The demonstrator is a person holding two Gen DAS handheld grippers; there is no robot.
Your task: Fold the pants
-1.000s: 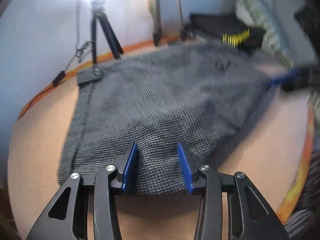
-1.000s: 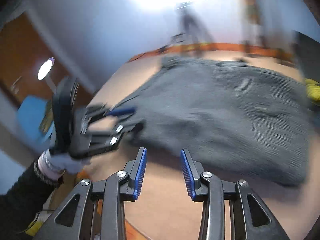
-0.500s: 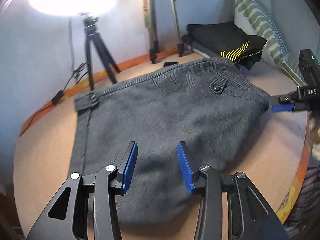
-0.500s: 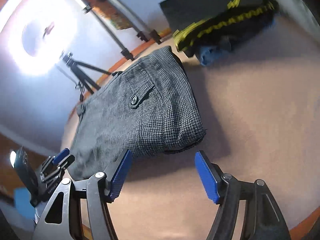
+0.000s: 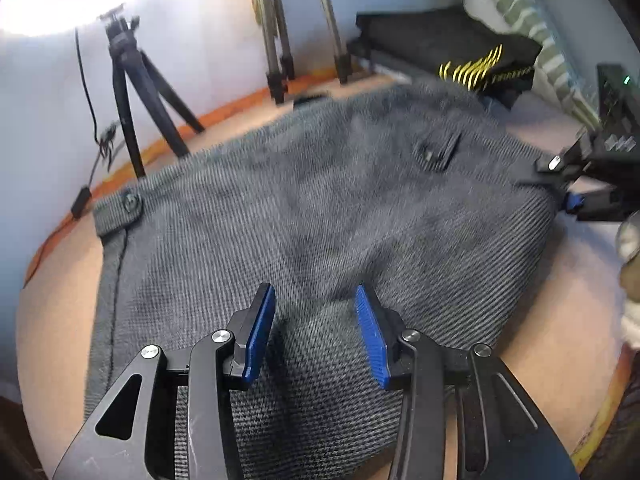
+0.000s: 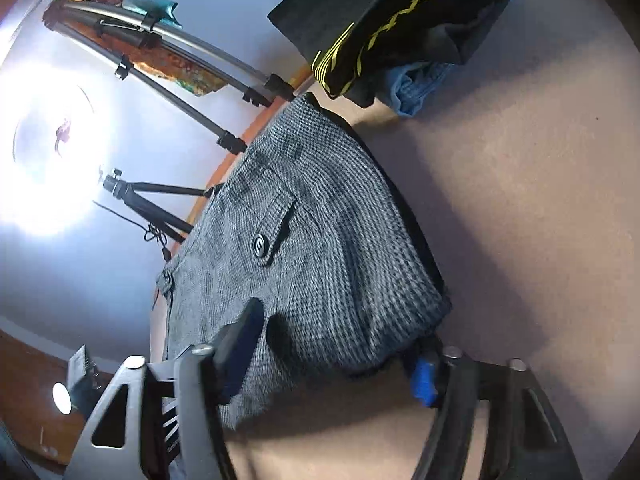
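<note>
The grey checked pants (image 5: 320, 216) lie folded on a tan table (image 5: 52, 304), waistband button at the far left and pocket button at the right. My left gripper (image 5: 316, 320) is open, its blue pads low over the near edge of the cloth. My right gripper (image 6: 336, 356) is open wide and straddles the pants' (image 6: 320, 248) near corner: one finger lies over the cloth, the other under its edge. It also shows in the left wrist view (image 5: 576, 184) at the pants' right side.
A stack of folded dark clothes with yellow stripes (image 5: 460, 48) sits at the far right, also in the right wrist view (image 6: 392, 16) over blue denim (image 6: 416, 84). A striped pillow (image 5: 520, 12) and tripods (image 5: 132, 92) stand behind. The table's orange rim (image 5: 600, 412) runs near right.
My left gripper has moved forward and down over the pants' near edge. My right gripper has moved in onto the pants' corner, its fingers now around the cloth edge.
</note>
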